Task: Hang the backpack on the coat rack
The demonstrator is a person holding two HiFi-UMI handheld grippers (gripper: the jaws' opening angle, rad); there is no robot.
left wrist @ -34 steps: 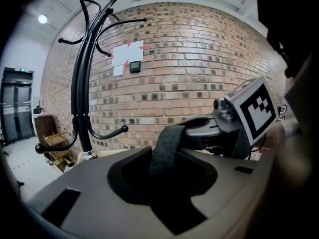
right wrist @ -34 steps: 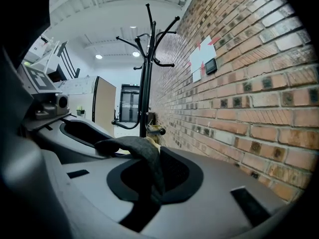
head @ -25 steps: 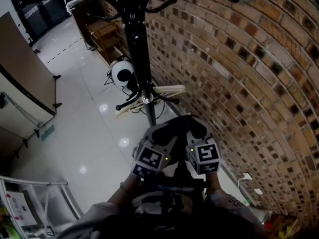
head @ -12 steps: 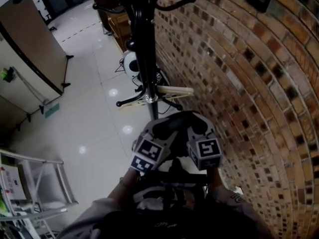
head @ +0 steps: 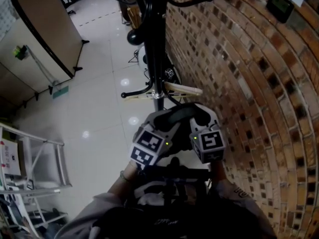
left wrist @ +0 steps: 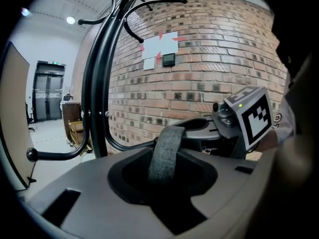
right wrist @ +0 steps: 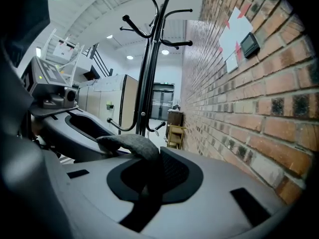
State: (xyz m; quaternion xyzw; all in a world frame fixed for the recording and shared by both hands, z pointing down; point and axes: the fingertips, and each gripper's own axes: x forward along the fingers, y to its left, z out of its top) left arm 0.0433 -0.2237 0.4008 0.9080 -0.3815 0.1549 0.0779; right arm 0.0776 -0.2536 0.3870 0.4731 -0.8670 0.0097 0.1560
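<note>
The black coat rack stands ahead beside the brick wall, its curved hooks spreading near the top. Its pole rises just left of the jaws in the left gripper view. The dark backpack hangs low against the person. Its grey top loop spans both grippers. My left gripper is shut on one end of the loop. My right gripper is shut on the other end. Both grippers sit side by side just short of the rack's base.
A brick wall runs close on the right, with papers and a small black device on it. A wooden piece and a white round appliance lie at the rack's foot. A metal frame and a brown partition stand left.
Both grippers, still holding the loop, have shifted a little to the right and turned. The rack and wall now sit further right and nearer in the head view.
</note>
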